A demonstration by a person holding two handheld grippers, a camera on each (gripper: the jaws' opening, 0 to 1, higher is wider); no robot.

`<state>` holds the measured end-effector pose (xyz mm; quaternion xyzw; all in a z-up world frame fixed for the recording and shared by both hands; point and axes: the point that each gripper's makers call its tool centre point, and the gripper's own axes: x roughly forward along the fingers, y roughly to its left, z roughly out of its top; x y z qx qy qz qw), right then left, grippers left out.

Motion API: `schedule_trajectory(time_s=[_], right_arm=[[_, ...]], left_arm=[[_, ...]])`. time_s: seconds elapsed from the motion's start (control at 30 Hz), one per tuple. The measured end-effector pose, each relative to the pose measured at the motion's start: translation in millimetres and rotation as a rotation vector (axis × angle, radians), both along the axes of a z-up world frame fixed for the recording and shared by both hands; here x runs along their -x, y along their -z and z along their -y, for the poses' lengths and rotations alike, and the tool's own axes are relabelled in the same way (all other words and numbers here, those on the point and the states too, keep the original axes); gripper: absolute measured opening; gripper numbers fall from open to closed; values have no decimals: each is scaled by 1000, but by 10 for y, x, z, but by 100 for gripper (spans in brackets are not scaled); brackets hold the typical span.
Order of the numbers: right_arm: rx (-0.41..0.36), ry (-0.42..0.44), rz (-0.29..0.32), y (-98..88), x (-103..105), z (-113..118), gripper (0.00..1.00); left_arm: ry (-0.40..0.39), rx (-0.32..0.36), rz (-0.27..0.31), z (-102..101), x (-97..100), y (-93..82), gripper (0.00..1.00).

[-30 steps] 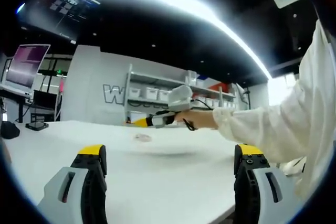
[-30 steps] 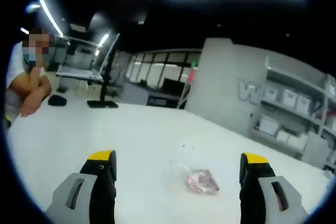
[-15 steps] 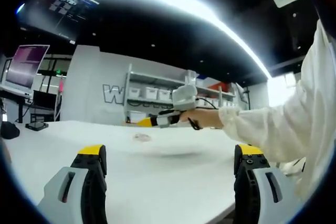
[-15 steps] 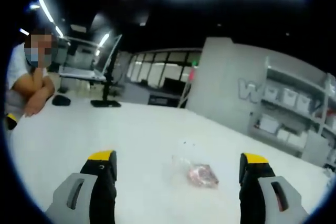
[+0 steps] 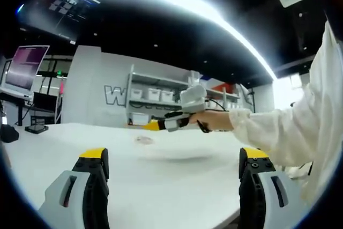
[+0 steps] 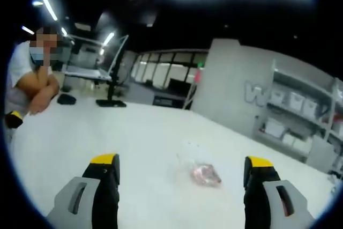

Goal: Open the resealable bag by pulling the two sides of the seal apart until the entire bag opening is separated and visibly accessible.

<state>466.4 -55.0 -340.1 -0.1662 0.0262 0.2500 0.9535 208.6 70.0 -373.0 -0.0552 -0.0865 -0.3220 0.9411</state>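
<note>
White table (image 6: 107,132) stretches ahead of me, with shelves (image 6: 300,116) along the far wall. My right gripper (image 6: 179,178) has its jaws spread wide, holding nothing, and the bag (image 6: 201,174) lies flat on the table between them, farther out. My left gripper (image 5: 174,170) is equally spread and empty, well back from the bag (image 5: 144,140).

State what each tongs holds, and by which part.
Nothing. Left tongs and right tongs are open and empty; the bag lies untouched on the table.

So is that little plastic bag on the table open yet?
Cannot tell: the bag lies flat on the table, untouched, its seal too blurred.
</note>
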Motion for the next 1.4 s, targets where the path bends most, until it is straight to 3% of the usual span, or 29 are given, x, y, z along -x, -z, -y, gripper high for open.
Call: schedule_trajectory(time_s=[1.07,1.4], right_arm=[[29,-39,-20,168,481,39,96],[19,-41,8,96,689,86,94]], left_arm=[[-11,-13,-27,-20,-53,101,100],[-13,-15,-31,-26,-65,118,100]])
